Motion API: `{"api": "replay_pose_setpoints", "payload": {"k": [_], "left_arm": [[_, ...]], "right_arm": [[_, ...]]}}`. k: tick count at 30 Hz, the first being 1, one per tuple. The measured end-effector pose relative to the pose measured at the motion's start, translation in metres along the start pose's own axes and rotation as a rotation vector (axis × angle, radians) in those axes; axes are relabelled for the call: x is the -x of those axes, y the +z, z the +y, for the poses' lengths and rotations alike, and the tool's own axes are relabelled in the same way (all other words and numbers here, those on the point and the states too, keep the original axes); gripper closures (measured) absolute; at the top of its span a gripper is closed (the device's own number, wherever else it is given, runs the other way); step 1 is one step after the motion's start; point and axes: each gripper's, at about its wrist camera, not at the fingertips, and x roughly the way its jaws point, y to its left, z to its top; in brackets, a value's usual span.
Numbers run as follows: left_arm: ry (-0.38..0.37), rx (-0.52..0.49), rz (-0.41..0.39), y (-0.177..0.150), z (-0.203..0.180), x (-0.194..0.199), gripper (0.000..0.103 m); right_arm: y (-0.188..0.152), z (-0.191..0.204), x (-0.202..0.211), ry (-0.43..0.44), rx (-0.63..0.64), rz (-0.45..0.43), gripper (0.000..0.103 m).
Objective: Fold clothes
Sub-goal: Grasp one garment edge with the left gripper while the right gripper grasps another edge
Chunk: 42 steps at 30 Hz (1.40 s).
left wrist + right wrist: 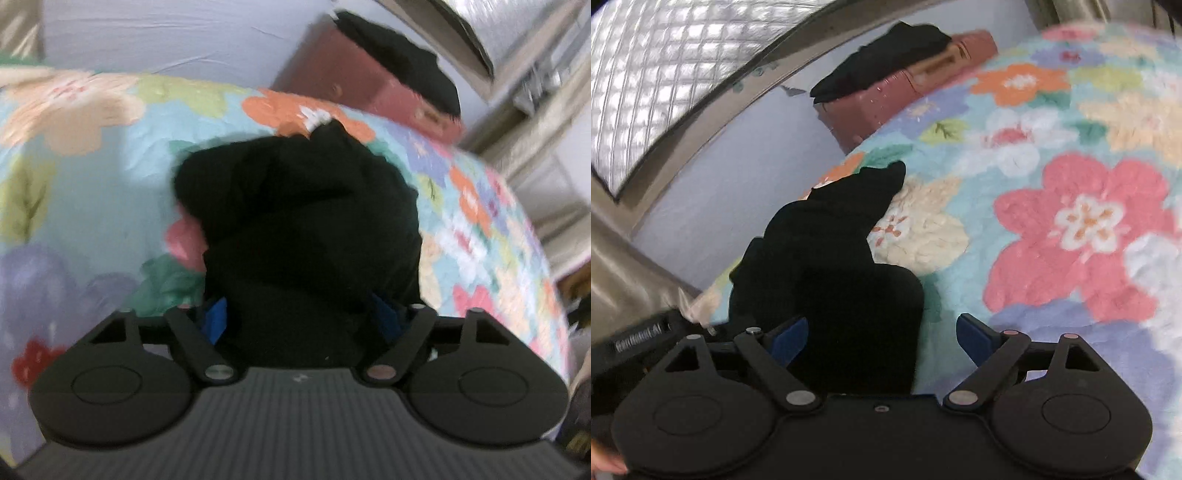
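Observation:
A black garment (295, 206) lies bunched on a floral blanket (92, 184). In the left wrist view it fills the whole gap of my left gripper (301, 317) and drapes over the blue pads (216, 319), which stand wide apart. In the right wrist view the same garment (831, 251) runs between the fingers of my right gripper (882, 338), against the left pad (792, 338). Bare blanket (1071, 221) shows between the cloth and the right pad, so that gripper is open. Both views are blurred.
A maroon box (886, 99) stands past the blanket's far edge with dark clothes (886, 59) piled on top; both also appear as box (354, 85) and pile (399, 62). The other gripper's body (639, 338) sits at the left. A pale wall and a quilted silver panel (646, 74) lie behind.

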Motion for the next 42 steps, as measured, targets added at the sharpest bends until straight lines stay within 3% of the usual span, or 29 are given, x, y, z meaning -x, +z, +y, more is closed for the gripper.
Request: {"api": "replay_pose_setpoints", "payload": {"k": [4, 6, 7, 8, 9, 11, 13, 14, 16, 17, 21, 24, 26, 27, 29, 32, 34, 36, 38, 42], "left_arm": [[-0.042, -0.051, -0.007, -0.001, 0.007, -0.013, 0.034], [-0.095, -0.082, -0.036, -0.01, 0.017, -0.01, 0.03], [-0.101, -0.086, -0.039, -0.012, 0.021, -0.01, 0.03], [-0.1, -0.063, -0.035, -0.012, 0.023, -0.009, 0.032], [-0.106, -0.017, -0.033, -0.01, 0.025, -0.008, 0.032], [-0.117, 0.066, -0.028, -0.009, 0.026, -0.006, 0.032], [-0.132, 0.091, -0.019, -0.012, 0.021, -0.002, 0.036], [-0.152, 0.094, -0.015, -0.015, 0.017, 0.001, 0.045], [-0.265, 0.142, -0.009, -0.027, 0.011, 0.019, 0.065], [-0.313, 0.153, -0.006, -0.032, 0.006, 0.028, 0.068], [-0.404, 0.02, 0.037, -0.047, -0.033, 0.047, 0.067], [-0.519, -0.062, 0.046, -0.056, -0.064, 0.059, 0.067], [-0.53, -0.121, 0.019, -0.062, -0.081, 0.067, 0.067], [-0.515, -0.145, -0.009, -0.065, -0.088, 0.071, 0.067], [-0.525, -0.163, -0.037, -0.071, -0.098, 0.076, 0.069], [-0.636, -0.184, -0.043, -0.079, -0.11, 0.095, 0.07], [-0.709, -0.25, -0.069, -0.091, -0.123, 0.117, 0.07], [-0.741, -0.309, -0.085, -0.107, -0.136, 0.133, 0.07], [-0.78, -0.3, -0.054, -0.12, -0.148, 0.134, 0.07], [-0.841, -0.188, 0.113, -0.133, -0.157, 0.104, 0.07]], "right_arm": [[0.006, -0.007, -0.03, 0.125, -0.034, 0.049, 0.019], [0.004, 0.004, -0.045, 0.156, 0.022, 0.062, 0.029], [0.002, 0.009, -0.052, 0.17, 0.037, 0.071, 0.043], [-0.002, 0.012, -0.06, 0.183, 0.022, 0.081, 0.061], [-0.007, 0.014, -0.066, 0.197, -0.009, 0.087, 0.068], [-0.012, 0.018, -0.071, 0.215, -0.063, 0.094, 0.073], [-0.01, 0.03, -0.061, 0.177, -0.009, 0.073, 0.075], [-0.008, 0.038, -0.054, 0.159, 0.036, 0.062, 0.078], [-0.001, 0.05, -0.037, 0.155, 0.107, 0.07, 0.078], [0.003, 0.052, -0.026, 0.157, 0.122, 0.08, 0.079], [0.018, 0.039, 0.029, 0.14, 0.169, 0.149, 0.079], [0.042, 0.016, 0.056, 0.157, 0.024, 0.19, 0.08], [0.06, 0.0, 0.063, 0.159, -0.155, 0.205, 0.08], [0.066, -0.002, 0.069, 0.137, -0.17, 0.22, 0.08], [0.074, 0.009, 0.086, 0.057, -0.09, 0.257, 0.08], [0.074, 0.045, 0.124, -0.062, 0.162, 0.325, 0.08], [0.069, 0.059, 0.157, -0.099, 0.275, 0.337, 0.08], [0.066, 0.052, 0.189, -0.106, 0.286, 0.352, 0.08], [0.059, 0.033, 0.213, -0.101, 0.249, 0.343, 0.08], [0.034, -0.014, 0.234, -0.092, 0.237, 0.268, 0.08]]}}
